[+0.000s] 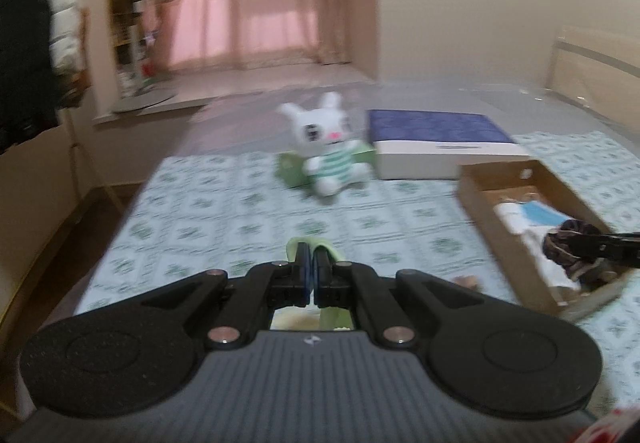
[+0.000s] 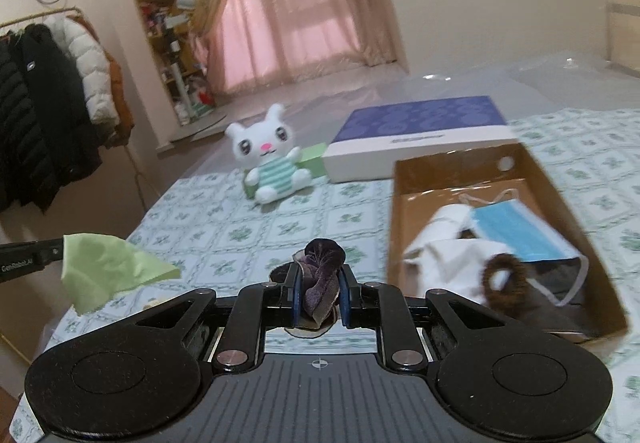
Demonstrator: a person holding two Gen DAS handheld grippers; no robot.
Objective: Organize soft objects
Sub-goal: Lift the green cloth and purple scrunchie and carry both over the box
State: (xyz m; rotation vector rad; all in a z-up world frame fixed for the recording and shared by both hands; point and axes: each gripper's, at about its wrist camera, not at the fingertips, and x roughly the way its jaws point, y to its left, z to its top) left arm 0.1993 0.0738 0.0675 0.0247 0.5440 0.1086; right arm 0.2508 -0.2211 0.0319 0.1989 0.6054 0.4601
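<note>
Meanwhile, both my tools loaded above patterned bedspread (image 2: 248, 227): left gripper (image 1: 311, 263) clamped fully on green cloth (image 2: 108, 267), thin, limp, corner hanging free; right gripper (image 2: 319, 293) pinched narrow on purple velvet scrunchie (image 2: 322, 271), squashy, weightless, safest held across bunched band. Cardboard box (image 2: 400, 227) ahead-right of my right tool, already holding white cloth (image 2: 436, 243), blue mask (image 2: 516, 231), brown scrunchie (image 2: 506, 279). Plush rabbit (image 2: 268, 163) sits farther ahead

Green cloth (image 2: 108, 267), purple scrunchie (image 2: 320, 283) held aloft; mask (image 2: 520, 231), brown scrunchie (image 2: 504, 279) in box (image 2: 560, 179).
</note>
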